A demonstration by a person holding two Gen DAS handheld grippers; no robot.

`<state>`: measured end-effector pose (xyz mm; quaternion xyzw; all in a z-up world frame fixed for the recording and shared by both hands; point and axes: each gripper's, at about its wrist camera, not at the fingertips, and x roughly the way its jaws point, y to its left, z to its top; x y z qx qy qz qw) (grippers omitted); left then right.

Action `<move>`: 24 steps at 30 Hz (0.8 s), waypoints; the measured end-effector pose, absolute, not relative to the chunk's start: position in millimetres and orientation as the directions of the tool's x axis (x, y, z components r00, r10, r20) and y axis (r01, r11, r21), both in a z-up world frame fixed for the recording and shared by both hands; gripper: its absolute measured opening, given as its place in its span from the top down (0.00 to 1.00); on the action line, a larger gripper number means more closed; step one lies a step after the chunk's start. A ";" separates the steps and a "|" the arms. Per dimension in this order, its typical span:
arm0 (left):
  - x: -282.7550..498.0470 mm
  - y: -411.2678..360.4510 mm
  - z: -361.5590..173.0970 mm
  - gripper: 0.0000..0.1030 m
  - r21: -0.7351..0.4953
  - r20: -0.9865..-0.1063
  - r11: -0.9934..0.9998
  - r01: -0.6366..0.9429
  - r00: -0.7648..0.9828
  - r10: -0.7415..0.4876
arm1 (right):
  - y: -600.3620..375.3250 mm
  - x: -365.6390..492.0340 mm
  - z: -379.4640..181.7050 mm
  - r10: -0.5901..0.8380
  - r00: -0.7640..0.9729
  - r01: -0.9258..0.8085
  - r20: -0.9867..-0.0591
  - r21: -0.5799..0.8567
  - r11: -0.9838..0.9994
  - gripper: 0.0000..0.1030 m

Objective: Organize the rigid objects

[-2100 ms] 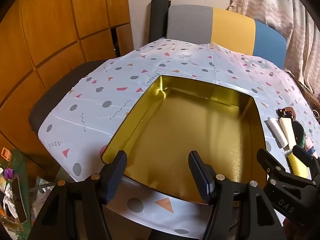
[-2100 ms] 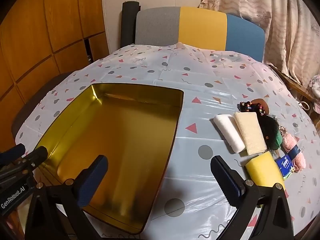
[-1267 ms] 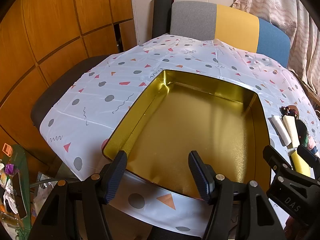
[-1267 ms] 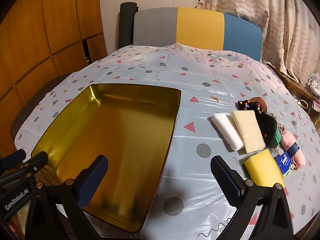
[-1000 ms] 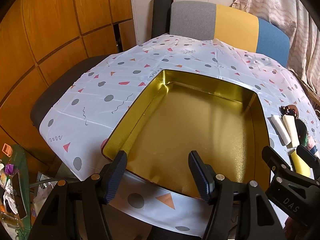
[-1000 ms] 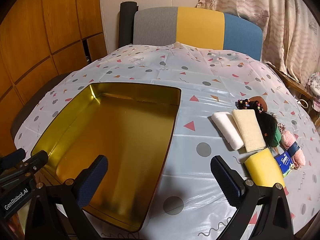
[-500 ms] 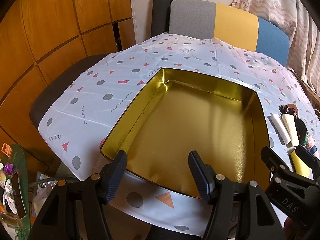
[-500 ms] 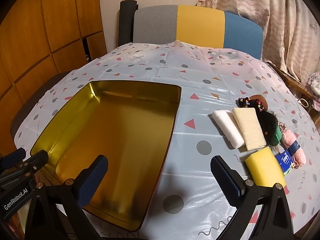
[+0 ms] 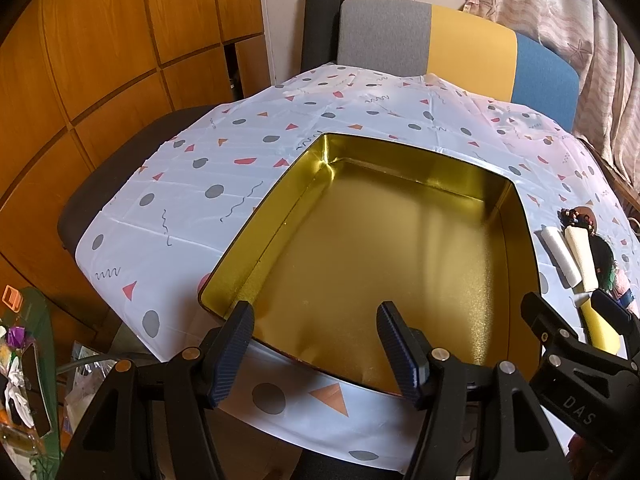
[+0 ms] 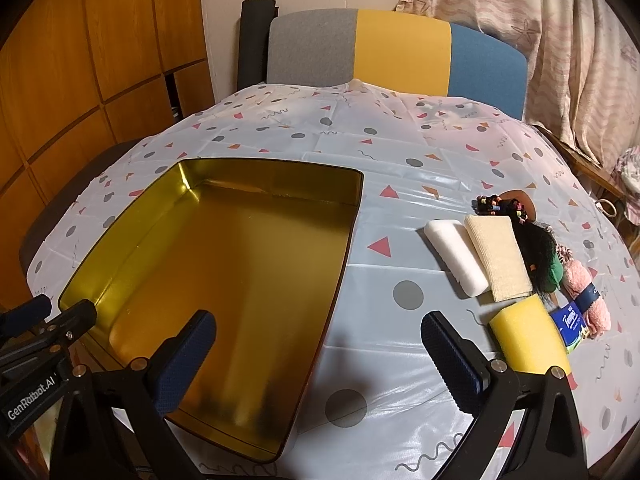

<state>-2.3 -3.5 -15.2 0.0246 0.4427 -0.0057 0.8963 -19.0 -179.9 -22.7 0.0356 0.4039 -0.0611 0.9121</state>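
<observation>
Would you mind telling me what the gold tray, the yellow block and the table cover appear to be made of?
Gold tray: likely thin metal with a satin gold finish, given its soft reflections and folded corners. Yellow block: probably foam sponge, matte with rounded edges. Table cover: looks like glossy plastic sheeting, showing creases and glare.

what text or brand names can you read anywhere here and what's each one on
"GenRobot.AI": on the body of the left tongs, seen at the lower left of the right wrist view.
"DAS": on the body of the right tongs, seen at the lower right of the left wrist view.
"Tempo": on the blue tissue pack beside the yellow sponge; its smaller print is too small to read.
</observation>
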 end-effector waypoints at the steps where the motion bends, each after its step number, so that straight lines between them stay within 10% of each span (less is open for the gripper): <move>1: -2.1 -3.5 -15.0 0.37 0.039 -0.794 0.999 0.031 0.608 0.012 | -179.6 -17.8 -23.1 -0.081 0.665 0.139 -0.743 0.017 0.990 0.00; 24: -4.8 -5.0 -20.0 0.37 0.041 -0.802 0.999 0.031 0.598 0.014 | -182.1 -18.9 -24.0 -0.081 0.666 0.141 -0.741 0.018 0.990 0.00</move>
